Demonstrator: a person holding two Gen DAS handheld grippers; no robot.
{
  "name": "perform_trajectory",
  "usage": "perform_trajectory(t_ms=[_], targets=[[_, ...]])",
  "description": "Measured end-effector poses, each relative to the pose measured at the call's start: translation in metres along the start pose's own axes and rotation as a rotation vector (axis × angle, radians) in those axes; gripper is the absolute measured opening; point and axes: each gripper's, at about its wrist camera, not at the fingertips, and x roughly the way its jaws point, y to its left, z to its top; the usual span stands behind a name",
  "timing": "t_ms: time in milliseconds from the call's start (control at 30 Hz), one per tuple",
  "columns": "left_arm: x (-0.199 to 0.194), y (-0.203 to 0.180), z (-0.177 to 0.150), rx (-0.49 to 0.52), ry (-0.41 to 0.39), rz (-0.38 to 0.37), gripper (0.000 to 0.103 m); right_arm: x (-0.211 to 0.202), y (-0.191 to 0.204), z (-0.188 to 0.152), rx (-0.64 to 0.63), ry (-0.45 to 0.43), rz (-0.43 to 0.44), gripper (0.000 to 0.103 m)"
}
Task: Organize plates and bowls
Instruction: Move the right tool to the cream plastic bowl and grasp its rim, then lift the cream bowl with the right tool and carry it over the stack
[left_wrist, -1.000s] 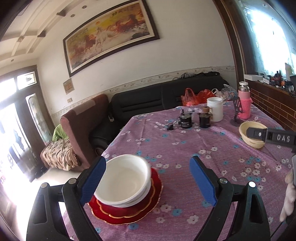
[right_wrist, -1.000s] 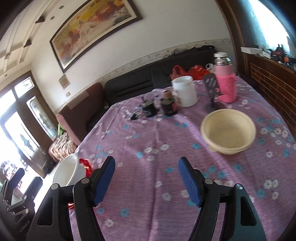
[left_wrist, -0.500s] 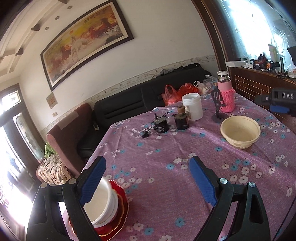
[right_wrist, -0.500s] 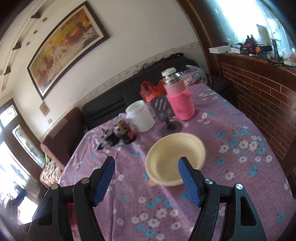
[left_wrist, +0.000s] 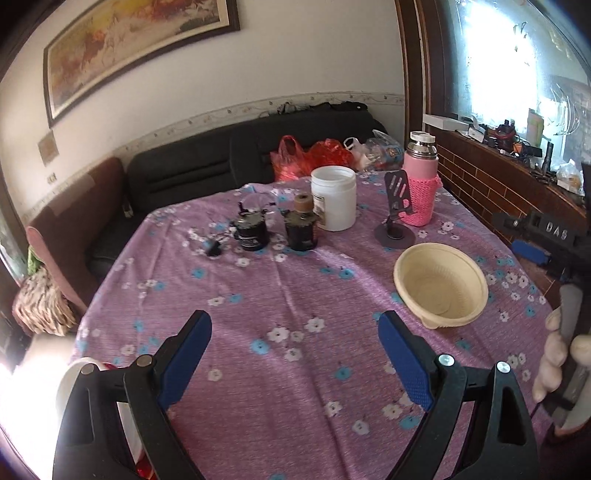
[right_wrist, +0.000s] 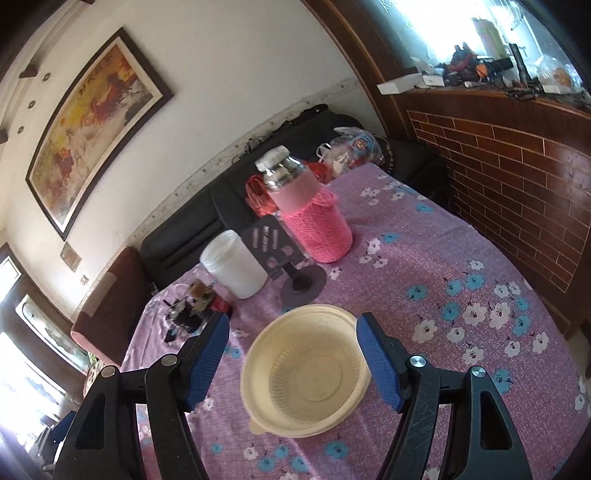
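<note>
Two tongs released above the table, one cream bowl framed by the right pair.

The right gripper (right_wrist: 293, 358) stands with its jaws spread and the single cream bowl (right_wrist: 308, 369) seen between the blue pads, neither pad pressing on it; the bowl sits upright and empty on the purple flowered tablecloth (right_wrist: 424, 266). The left gripper (left_wrist: 295, 354) is also released, nothing between its jaws, over bare cloth; at its lower left corner one white bowl (left_wrist: 72, 384) peeks out, with a sliver of red beneath it. Farther off stand one white jar (left_wrist: 333, 197), one pink-sleeved flask (left_wrist: 421, 184), one phone stand (left_wrist: 395, 218) and two dark jars (left_wrist: 275, 229). A hand (left_wrist: 557, 354) grips the right tool's handle.
</note>
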Motion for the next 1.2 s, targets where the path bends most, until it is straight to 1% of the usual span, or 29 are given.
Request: perform_trajectory(t_ms=[167,300,367,500,633,667,733,800,833,867,900,1067,1133,1200], targets=[[0.030,-0.017,0.012,-0.007,0.042,-0.051,0.091,0.029,-0.023,-0.004,0.006,0.044,-0.057,0.075],[0.060,-0.036,0.027,-0.008,0.065,-0.081,0.091,0.044,-0.035,-0.008,0.011,0.079,-0.086,0.075],[0.077,-0.046,0.034,-0.010,0.084,-0.109,0.091,0.051,-0.036,-0.011,-0.002,0.098,-0.095,0.075],[0.116,-0.063,0.039,-0.029,0.148,-0.139,0.091,0.062,-0.035,-0.018,-0.030,0.133,-0.120,0.075],[0.150,-0.066,0.037,-0.102,0.233,-0.204,0.091,0.070,-0.036,-0.024,-0.039,0.160,-0.133,0.075],[0.158,-0.067,0.036,-0.123,0.248,-0.221,0.089,0.072,-0.037,-0.025,-0.039,0.168,-0.135,0.074],[0.166,-0.069,0.034,-0.134,0.259,-0.231,0.082,0.075,-0.038,-0.027,-0.040,0.184,-0.139,0.072],[0.177,-0.075,0.031,-0.124,0.280,-0.245,0.067,0.079,-0.039,-0.030,-0.044,0.204,-0.143,0.068],[0.181,-0.077,0.030,-0.122,0.292,-0.252,0.064,0.081,-0.038,-0.031,-0.046,0.212,-0.145,0.066],[0.186,-0.080,0.028,-0.124,0.308,-0.263,0.058,0.085,-0.038,-0.033,-0.053,0.226,-0.147,0.063],[0.190,-0.083,0.027,-0.128,0.320,-0.272,0.055,0.086,-0.037,-0.034,-0.057,0.233,-0.150,0.062],[0.201,-0.092,0.022,-0.134,0.331,-0.282,0.055,0.092,-0.034,-0.039,-0.069,0.258,-0.153,0.057],[0.203,-0.095,0.019,-0.127,0.338,-0.285,0.053,0.095,-0.035,-0.041,-0.067,0.270,-0.154,0.053],[0.205,-0.097,0.018,-0.127,0.349,-0.293,0.042,0.100,-0.037,-0.043,-0.056,0.291,-0.150,0.049]])
